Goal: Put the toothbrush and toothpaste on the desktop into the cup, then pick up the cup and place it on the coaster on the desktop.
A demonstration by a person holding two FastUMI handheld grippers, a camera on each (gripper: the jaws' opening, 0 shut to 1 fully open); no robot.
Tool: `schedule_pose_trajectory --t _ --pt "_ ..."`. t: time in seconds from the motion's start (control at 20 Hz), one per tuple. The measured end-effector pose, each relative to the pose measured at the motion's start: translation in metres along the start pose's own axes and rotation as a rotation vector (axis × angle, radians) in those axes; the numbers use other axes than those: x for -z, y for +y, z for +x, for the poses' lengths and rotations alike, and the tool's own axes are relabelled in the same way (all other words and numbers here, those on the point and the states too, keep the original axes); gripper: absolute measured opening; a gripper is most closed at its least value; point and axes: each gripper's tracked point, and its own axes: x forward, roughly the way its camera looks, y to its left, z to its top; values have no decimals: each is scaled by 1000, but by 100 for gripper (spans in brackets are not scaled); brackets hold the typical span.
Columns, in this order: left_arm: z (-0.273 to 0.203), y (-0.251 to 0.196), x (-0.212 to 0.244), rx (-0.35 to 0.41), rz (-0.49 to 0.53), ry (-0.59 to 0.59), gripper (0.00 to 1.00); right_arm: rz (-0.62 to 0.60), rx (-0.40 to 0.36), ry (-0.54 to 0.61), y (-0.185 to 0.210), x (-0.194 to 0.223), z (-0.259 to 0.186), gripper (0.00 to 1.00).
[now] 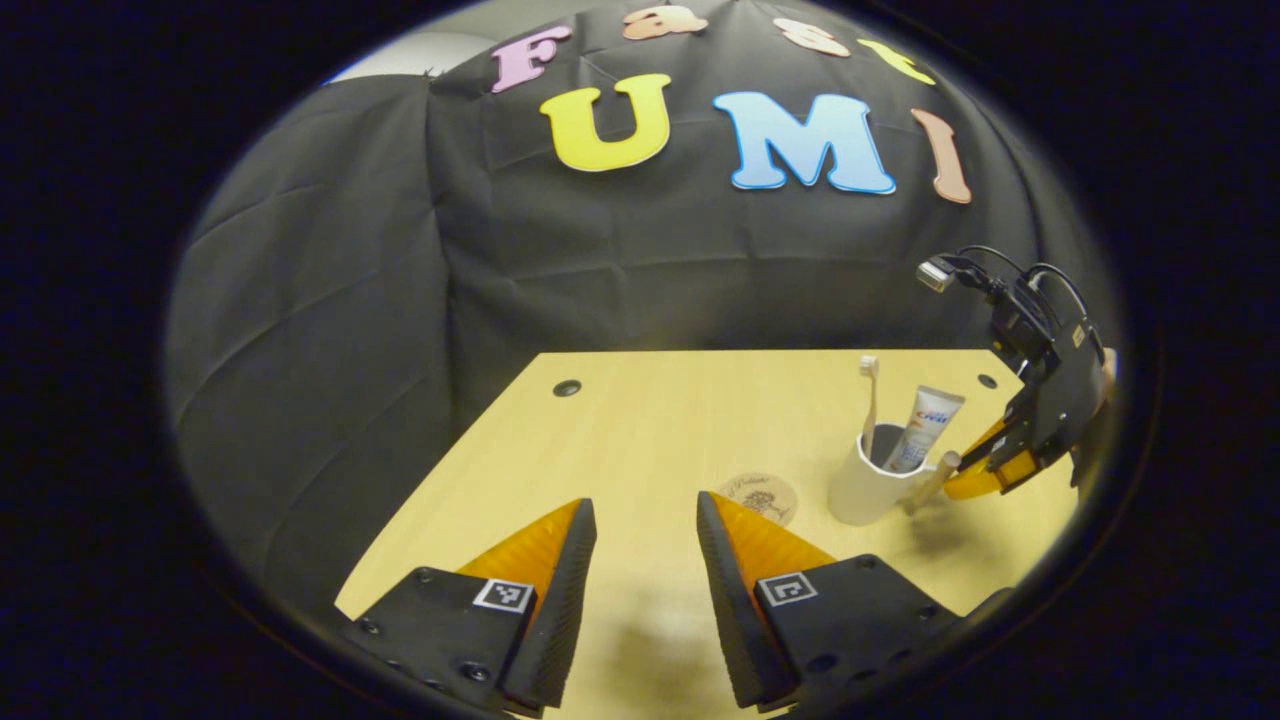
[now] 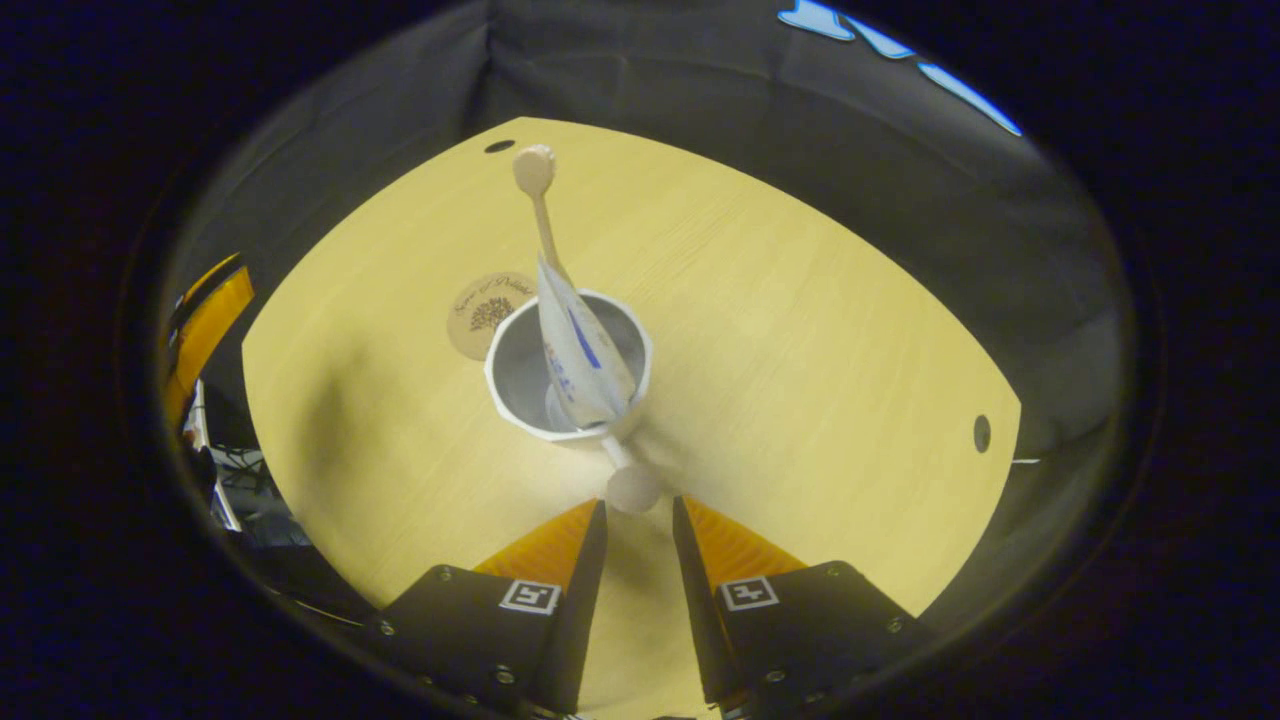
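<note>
In the left gripper view, a white cup (image 1: 868, 487) stands on a pale wooden desktop (image 1: 650, 430), holding an upright toothbrush (image 1: 870, 400) and a white toothpaste (image 1: 925, 428) tube whose printed label is too small to read. A round brown coaster (image 1: 760, 497) with illegible script lies just left of the cup. The left gripper (image 1: 646, 520) hovers with its jaws wide apart, holding nothing, the cup ahead to its right. The right gripper (image 1: 975, 470) sits beside the cup's handle (image 1: 932, 480). In the right gripper view, the cup (image 2: 567, 372) stands ahead, the coaster (image 2: 483, 310) touching its far side. The right gripper (image 2: 638, 515) is narrowly parted, the handle's knob (image 2: 633, 488) at its tips, not clamped.
</note>
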Motion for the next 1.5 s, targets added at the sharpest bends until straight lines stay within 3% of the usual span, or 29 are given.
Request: schedule_pose_trajectory --t 0.2,0.25,0.5,0.55,0.65,0.7,0.8,0.85,1.05,1.1,1.5 --pt "-1 20 9 -58 -29 27 63 -59 -27 33 2 -12 8 43" --pt "-2 26 11 -73 -35 34 67 -73 -34 42 5 -14 11 44" --pt "-2 41 18 -124 -55 56 67 -114 -54 84 9 -15 26 44" --pt "-3 43 19 -129 -55 58 71 -110 -64 91 10 -16 23 44" --pt "-4 46 19 -137 -56 62 71 -108 -50 91 5 -18 24 42" --pt "-3 46 20 -141 -57 65 63 -101 -58 91 7 -15 36 27" --pt "-2 47 22 -144 -62 73 67 -91 -65 88 7 -17 30 30" --pt "-1 46 23 -144 -63 76 71 -94 -62 86 7 -16 29 26" --pt "1 43 21 -138 -59 78 63 -73 -62 55 9 -18 26 21" --pt "1 43 21 -136 -59 77 67 -65 -62 49 9 -18 27 21" --pt "-6 53 29 -147 -71 85 71 -5 -71 -13 23 -32 24 21"
